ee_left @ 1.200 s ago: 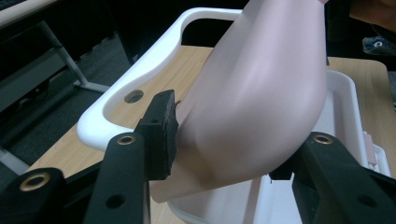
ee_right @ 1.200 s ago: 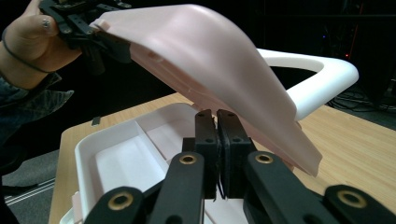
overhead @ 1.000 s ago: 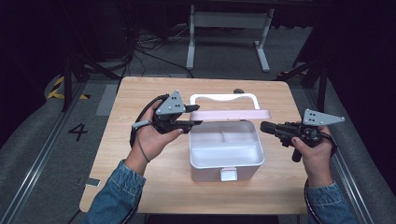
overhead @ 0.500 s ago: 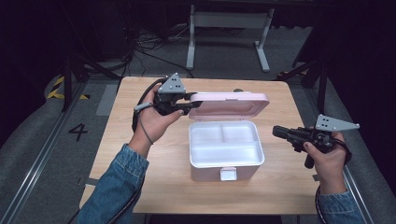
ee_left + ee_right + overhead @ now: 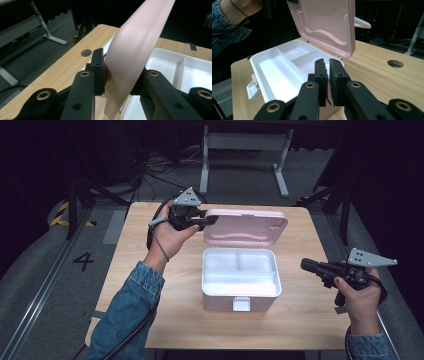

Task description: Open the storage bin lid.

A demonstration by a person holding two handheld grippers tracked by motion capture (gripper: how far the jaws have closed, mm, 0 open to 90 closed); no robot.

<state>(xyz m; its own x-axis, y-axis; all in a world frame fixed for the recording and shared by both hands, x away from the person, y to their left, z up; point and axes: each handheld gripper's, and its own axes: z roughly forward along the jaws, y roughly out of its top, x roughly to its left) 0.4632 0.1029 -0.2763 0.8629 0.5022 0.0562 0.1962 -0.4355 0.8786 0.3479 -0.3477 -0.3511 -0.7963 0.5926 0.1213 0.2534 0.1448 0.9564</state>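
A white box with a divided tray inside stands open at the table's middle, a latch on its front wall. Its pink lid is raised upright at the back. My left gripper is shut on the lid's left edge, the pink panel pinched between the black jaws. My right gripper hovers to the right of the box, its jaws nearly touching with nothing between them. The right gripper view shows the lid's inner face and the tray's compartments.
The wooden table has a round cable hole near its back edge. A grey desk frame stands on the floor behind. The floor at left carries a painted number 4.
The left gripper has swung the pink lid up and back from nearly flat over the box to upright. The right gripper has drawn away to the right of the box.
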